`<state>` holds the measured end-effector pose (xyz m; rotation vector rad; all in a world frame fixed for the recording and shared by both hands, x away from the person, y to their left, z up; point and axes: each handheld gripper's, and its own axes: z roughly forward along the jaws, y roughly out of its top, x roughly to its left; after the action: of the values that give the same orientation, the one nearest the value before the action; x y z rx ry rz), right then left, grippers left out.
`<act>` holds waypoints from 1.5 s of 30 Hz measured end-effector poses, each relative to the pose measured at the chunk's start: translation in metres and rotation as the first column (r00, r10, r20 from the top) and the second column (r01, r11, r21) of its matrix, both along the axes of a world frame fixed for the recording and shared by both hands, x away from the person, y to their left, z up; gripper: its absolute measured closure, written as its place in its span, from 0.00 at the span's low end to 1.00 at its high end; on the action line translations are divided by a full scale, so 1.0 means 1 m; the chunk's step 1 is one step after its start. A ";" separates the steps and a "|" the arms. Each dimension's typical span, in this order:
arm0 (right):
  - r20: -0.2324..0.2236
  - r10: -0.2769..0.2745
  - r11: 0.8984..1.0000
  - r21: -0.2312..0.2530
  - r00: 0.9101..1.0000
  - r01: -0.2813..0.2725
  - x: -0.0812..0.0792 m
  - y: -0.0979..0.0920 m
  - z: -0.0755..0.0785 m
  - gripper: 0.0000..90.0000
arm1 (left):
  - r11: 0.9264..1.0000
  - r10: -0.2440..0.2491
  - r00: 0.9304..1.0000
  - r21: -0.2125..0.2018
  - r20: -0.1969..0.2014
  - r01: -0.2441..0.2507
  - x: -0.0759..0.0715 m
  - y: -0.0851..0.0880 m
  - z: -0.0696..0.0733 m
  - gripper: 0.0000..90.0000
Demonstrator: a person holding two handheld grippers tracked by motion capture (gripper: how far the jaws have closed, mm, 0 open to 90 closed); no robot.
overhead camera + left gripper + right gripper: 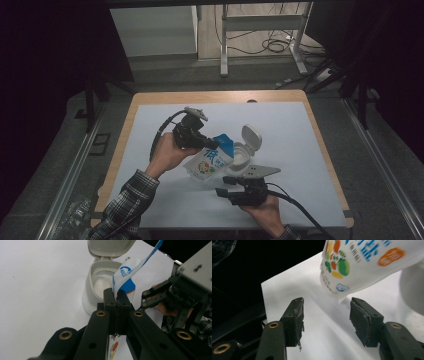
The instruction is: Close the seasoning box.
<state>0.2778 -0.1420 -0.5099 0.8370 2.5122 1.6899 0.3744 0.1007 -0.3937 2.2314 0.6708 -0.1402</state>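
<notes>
Your left gripper [204,142] has its jaws pressed together on the top edge of the refill pouch [210,160], a soft white bag with blue print and small fruit pictures. The pouch hangs tilted just beside the white plastic container [239,155], on the side nearer to you, and its upper corner leans over the container's open mouth. The flip lid [251,137] of the container stands up and open, on the far side of the mouth.

Your right gripper [325,317] is below the low end of the pouch, with its jaws wide apart and nothing between them; the bottom corner of the pouch hangs just above the gap.

I judge that you are at the pouring step: the pouch is brought to the container, but I cannot tell if anything flows yet. The next move probably calls for the right gripper to take the bottom of the pouch and lift it, so the contents run toward the mouth. Keep the spout over the opening on the white table cover [300,150].
</notes>
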 end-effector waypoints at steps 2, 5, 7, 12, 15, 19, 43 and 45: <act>-0.001 -0.004 1.000 0.010 1.000 0.004 0.001 -0.004 0.002 0.54 | 1.000 0.005 1.000 -0.004 0.000 -0.005 -0.001 0.003 -0.001 1.00; 0.002 -0.014 1.000 0.014 1.000 0.014 0.004 -0.008 0.006 0.58 | 1.000 0.010 1.000 -0.010 0.002 -0.010 -0.002 0.005 -0.002 1.00; 0.012 -0.021 1.000 0.017 1.000 0.021 0.005 -0.010 0.008 0.60 | 1.000 0.008 1.000 -0.016 0.010 -0.008 -0.003 0.008 -0.002 1.00; 0.028 -0.037 0.999 0.035 0.999 0.036 0.008 -0.017 0.018 0.66 | 0.999 0.010 1.000 -0.032 0.022 -0.009 -0.006 0.014 -0.003 1.00; 0.034 -0.053 0.998 0.038 0.998 0.052 0.011 -0.022 0.025 0.68 | 0.999 0.008 1.000 -0.043 0.024 -0.007 -0.007 0.017 -0.004 1.00; 0.058 -0.076 0.996 0.041 0.995 0.074 0.016 -0.026 0.034 0.69 | 0.998 0.006 1.000 -0.056 0.027 -0.004 -0.010 0.021 -0.005 1.00; 0.065 -0.049 0.998 0.042 0.997 0.046 0.053 0.011 0.055 0.87 | 0.997 -0.013 0.998 -0.079 0.055 0.017 -0.020 0.035 -0.008 1.00; 0.083 -0.050 0.998 0.031 0.995 0.047 0.053 0.012 0.056 0.96 | 0.997 -0.014 0.998 -0.079 0.062 0.018 -0.021 0.037 -0.009 1.00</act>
<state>0.3305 -0.1297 -0.4542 0.8045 2.3999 1.7126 0.3539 0.1374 -0.4023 2.1563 0.6042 -0.1046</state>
